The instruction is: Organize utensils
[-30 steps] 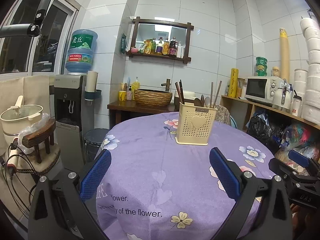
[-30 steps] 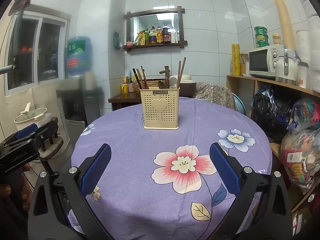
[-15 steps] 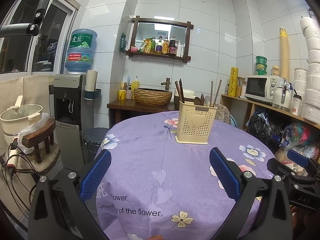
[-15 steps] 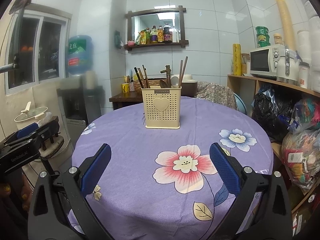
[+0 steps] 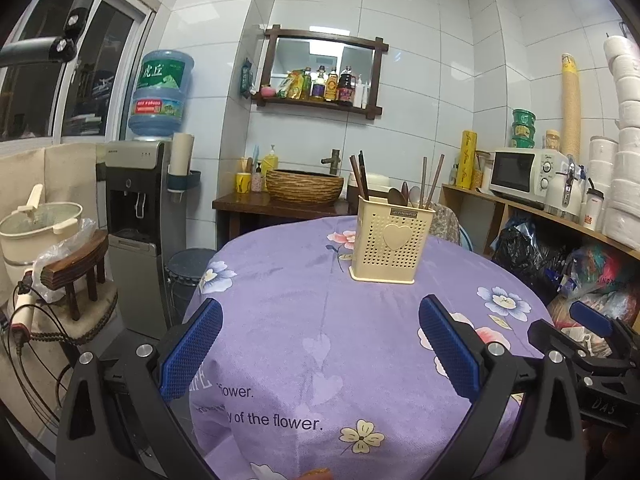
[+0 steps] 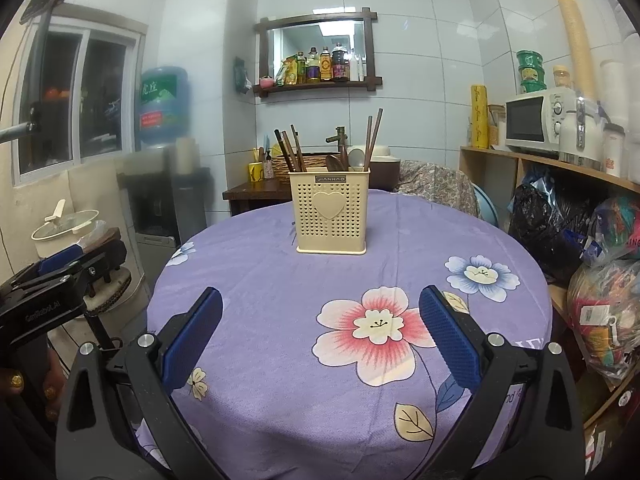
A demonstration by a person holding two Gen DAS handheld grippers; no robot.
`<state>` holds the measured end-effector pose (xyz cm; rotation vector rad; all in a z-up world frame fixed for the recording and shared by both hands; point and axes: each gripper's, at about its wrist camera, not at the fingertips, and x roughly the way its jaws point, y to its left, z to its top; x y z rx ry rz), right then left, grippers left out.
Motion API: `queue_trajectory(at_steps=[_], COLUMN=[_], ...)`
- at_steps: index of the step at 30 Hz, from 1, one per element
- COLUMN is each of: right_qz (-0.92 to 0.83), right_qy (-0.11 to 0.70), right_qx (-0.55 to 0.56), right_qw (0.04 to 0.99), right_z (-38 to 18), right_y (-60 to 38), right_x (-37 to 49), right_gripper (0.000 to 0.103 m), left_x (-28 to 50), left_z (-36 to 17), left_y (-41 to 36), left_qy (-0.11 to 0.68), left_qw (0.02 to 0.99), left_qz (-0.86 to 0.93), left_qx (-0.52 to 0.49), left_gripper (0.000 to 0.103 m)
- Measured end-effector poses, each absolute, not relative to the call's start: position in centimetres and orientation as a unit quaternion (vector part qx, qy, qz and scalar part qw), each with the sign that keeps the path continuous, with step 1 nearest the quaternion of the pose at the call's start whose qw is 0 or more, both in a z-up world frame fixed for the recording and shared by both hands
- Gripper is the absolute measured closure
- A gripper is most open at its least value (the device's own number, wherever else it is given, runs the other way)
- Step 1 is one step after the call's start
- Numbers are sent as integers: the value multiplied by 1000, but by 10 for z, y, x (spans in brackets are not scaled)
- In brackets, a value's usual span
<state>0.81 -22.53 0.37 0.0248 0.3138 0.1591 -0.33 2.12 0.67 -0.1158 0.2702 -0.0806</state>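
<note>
Cream perforated plastic utensil caddy, heart-embossed, seen upright on purple fleece worktop, well beyond left hand-held gripper and right hand-held gripper; both spread wide, empty.

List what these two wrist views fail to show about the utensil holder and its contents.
- Lower ends of the chopsticks and spoons: hidden by the utensil holder wall, both views.
- Inner dividers of the holder: not visible in either view.
- Exact utensil count: sticks overlap, too small in the left wrist view.
- Thin dark item at the holder's left base: mostly hidden behind it, so unidentifiable.
</note>
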Motion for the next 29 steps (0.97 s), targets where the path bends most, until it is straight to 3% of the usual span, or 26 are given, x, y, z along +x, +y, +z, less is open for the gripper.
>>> queue_trajectory(at_steps=[29], right_qz=[65], right_qy=[158], right_qx=[13], right_qw=[985], right_z=[0], right_y=[-226], right_x=[11], right_gripper=[6], left_x=[8], left_z=[8], left_y=[11], left_qy=[146], left_qw=[988], left_qz=[-31], left_qx=[-26], left_gripper=[5])
